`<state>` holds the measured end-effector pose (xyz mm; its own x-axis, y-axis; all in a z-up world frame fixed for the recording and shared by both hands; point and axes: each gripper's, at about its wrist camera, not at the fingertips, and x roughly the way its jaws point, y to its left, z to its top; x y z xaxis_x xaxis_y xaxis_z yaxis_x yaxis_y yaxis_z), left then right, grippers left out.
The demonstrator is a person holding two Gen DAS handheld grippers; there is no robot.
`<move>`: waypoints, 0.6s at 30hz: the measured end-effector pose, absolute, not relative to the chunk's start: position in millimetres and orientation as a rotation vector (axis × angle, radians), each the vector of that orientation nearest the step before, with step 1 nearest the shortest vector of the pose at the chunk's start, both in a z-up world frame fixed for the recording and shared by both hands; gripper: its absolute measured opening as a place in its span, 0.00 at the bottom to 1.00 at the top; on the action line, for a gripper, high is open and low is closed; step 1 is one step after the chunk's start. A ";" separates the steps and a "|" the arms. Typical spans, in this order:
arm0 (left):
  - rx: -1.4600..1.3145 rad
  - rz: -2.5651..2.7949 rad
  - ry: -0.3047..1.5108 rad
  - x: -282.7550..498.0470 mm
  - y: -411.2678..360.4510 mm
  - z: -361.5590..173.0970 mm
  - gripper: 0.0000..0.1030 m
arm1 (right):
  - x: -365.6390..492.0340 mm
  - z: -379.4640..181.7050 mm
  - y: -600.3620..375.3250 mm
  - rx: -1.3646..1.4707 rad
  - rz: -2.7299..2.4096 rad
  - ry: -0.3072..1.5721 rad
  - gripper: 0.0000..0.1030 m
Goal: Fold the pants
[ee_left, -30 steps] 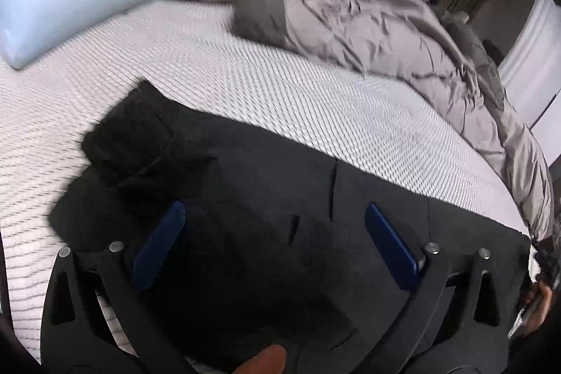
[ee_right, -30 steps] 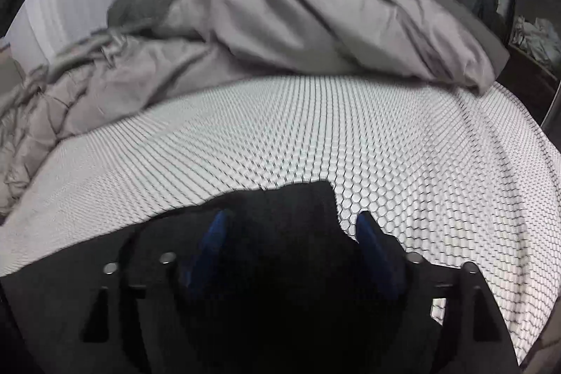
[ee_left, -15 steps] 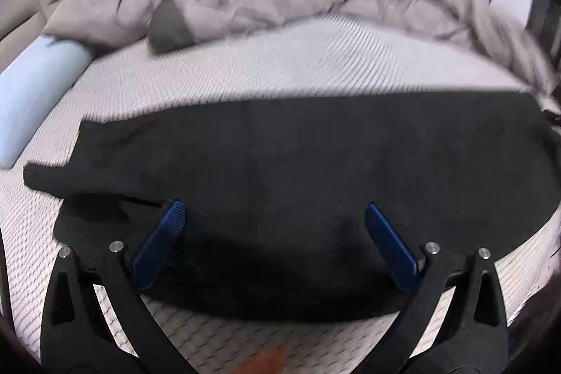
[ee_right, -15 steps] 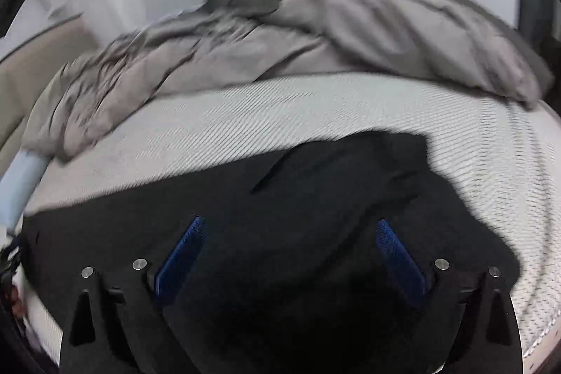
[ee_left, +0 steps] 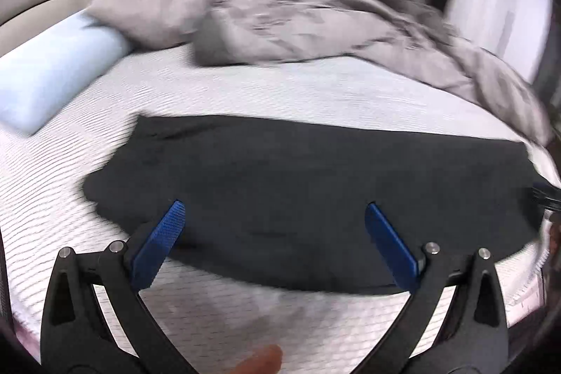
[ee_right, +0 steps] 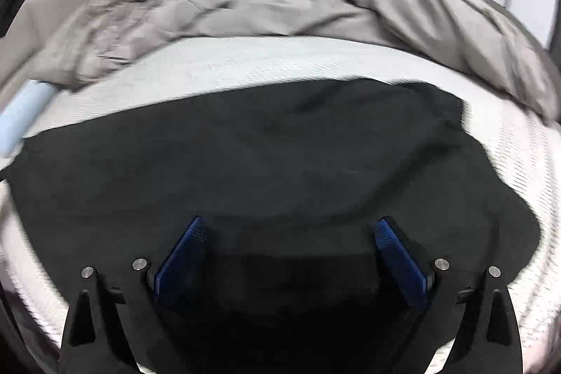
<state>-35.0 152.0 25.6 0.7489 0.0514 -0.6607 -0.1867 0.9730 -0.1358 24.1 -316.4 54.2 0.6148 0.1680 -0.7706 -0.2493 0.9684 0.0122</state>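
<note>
Two grippers spread wide, nothing between pads: left gripper [ee_left: 271,209] and right gripper [ee_right: 289,226] both above black pants [ee_left: 315,191], right's jaws just widened. Pants flat on bed [ee_left: 280,93], near side of grey duvet [ee_left: 298,23].

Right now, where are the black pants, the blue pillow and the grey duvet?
black pants [ee_left: 315,191]: left wrist view, middle of the flat cloth.
blue pillow [ee_left: 52,69]: left wrist view, its top face.
grey duvet [ee_right: 224,9]: right wrist view, crumpled middle.
</note>
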 end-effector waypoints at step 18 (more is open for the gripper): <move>0.007 -0.238 0.978 58.5 -33.3 -43.6 0.99 | 10.1 25.2 -340.8 -0.352 0.102 0.927 0.99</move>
